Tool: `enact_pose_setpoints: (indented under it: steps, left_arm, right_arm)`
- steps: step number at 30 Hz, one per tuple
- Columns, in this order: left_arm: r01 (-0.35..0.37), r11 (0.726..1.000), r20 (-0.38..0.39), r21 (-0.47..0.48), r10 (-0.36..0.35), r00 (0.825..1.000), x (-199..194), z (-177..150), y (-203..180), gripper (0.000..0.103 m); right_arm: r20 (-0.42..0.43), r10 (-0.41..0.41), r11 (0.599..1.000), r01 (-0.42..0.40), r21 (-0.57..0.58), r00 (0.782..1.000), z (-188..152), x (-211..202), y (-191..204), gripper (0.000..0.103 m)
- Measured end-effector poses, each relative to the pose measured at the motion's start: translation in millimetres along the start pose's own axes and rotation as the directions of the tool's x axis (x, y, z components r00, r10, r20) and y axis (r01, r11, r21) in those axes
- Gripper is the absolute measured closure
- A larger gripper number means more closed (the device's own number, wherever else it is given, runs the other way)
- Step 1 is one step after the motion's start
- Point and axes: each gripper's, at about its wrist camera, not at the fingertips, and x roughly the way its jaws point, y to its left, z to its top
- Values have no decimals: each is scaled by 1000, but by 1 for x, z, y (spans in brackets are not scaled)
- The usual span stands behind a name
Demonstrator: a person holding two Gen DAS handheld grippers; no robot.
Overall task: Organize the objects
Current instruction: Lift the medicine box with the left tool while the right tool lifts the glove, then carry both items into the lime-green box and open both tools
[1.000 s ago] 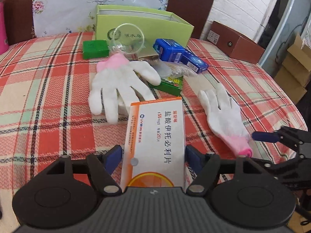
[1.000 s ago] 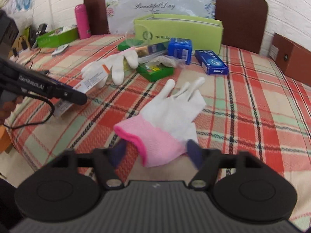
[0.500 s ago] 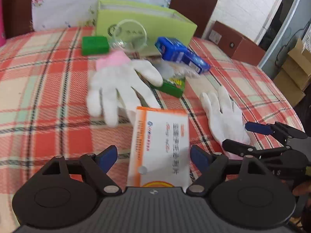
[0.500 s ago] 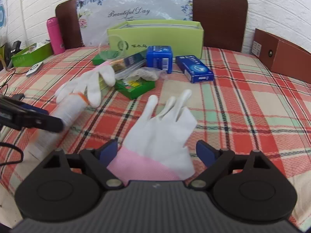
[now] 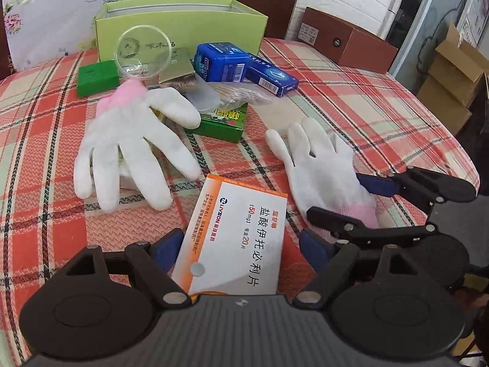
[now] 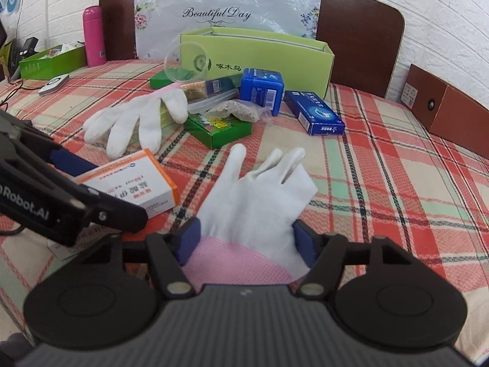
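My left gripper (image 5: 241,244) is open around a white and orange medicine box (image 5: 235,232) that lies flat on the plaid tablecloth; its fingers stand apart from the box sides. The box also shows in the right wrist view (image 6: 131,183). My right gripper (image 6: 247,238) is open with a white glove with a pink cuff (image 6: 253,202) lying between its fingers; the glove also shows in the left wrist view (image 5: 318,165). A second white glove (image 5: 134,146) lies to the left.
An open green box (image 5: 180,27) stands at the back. In front of it lie a clear plastic lid (image 5: 142,50), green boxes (image 5: 223,119), blue boxes (image 5: 223,61) and a bag of pellets. A brown box (image 5: 345,39) sits far right; a pink bottle (image 6: 94,35) far left.
My left gripper opened and let go of the medicine box, which now lies on the cloth. My right gripper opened around the pink cuff and then narrowed a little.
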Motion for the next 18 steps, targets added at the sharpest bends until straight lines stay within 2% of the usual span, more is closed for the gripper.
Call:
enact_pose_setpoints:
  steps: [1,2,7,12,18]
  left_arm:
    - [-3,1000,0,0,3,1000,0,-1,0,23]
    - [-5,1000,1,0,5,1000,-1,-1,1,30]
    - [16,999,12,-34,-16,1000,-4,4,6,31]
    - [65,997,83,-35,-62,995,-27,24,6,31]
    - [61,998,200,-31,-54,978,-58,67,12,31]
  right_arm:
    - [1,5,1000,-5,6,1000,0,0,-1,58]
    - [3,12,1000,-12,13,1000,1,0,-3,67]
    - [17,48,999,-48,21,999,5,-3,-3,80]
    - [63,100,992,-104,76,993,22,-18,-18,81]
    - [177,123,985,-142,102,977,65,-34,-44,81]
